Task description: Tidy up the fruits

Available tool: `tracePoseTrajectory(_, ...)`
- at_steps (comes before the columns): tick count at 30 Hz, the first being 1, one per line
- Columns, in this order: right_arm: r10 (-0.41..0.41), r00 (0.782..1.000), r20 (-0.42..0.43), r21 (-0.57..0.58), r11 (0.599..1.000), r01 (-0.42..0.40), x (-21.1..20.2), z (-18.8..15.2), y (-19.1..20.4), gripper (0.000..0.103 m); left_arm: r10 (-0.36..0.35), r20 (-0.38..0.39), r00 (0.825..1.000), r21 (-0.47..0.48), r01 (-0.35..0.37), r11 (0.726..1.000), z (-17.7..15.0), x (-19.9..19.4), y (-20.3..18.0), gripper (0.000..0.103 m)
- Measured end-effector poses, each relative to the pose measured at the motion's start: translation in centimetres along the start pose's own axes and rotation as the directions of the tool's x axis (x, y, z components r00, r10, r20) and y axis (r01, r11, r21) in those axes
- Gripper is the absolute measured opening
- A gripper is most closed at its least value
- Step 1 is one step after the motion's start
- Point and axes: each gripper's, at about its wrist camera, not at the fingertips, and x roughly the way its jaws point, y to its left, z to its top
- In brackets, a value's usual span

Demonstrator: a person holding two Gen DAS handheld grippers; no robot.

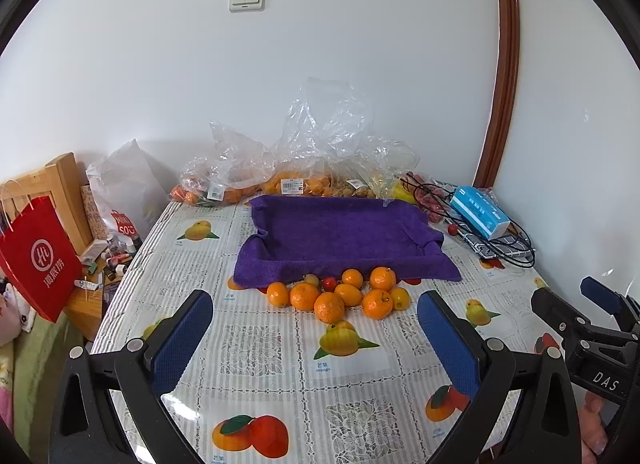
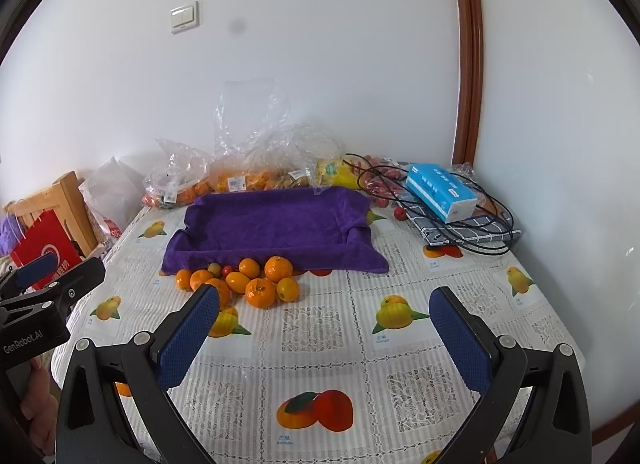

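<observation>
While both my grippers hang above the near tablecloth (image 1: 280,376), left gripper (image 1: 316,316) and right gripper (image 2: 325,314) spread wide, holding nothing. Farther off: oranges (image 1: 340,296) clustered touching the near edge of the purple towel-lined tray (image 1: 340,232). Bagged fruit (image 1: 296,184) against the far wall.

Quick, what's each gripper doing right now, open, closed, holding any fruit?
Left gripper: open, holding nothing, above the tablecloth short of the oranges.
Right gripper: open, holding nothing.
</observation>
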Motion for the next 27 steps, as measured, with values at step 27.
tracePoseTrajectory(27, 0.012, 1.000, 0.000, 0.000, 1.000, -0.012, 0.42, -0.05, 0.29, 0.103, -0.006, -0.002, 1.000, -0.004, 0.006, 1.000, -0.30, 0.28, 0.12, 0.103)
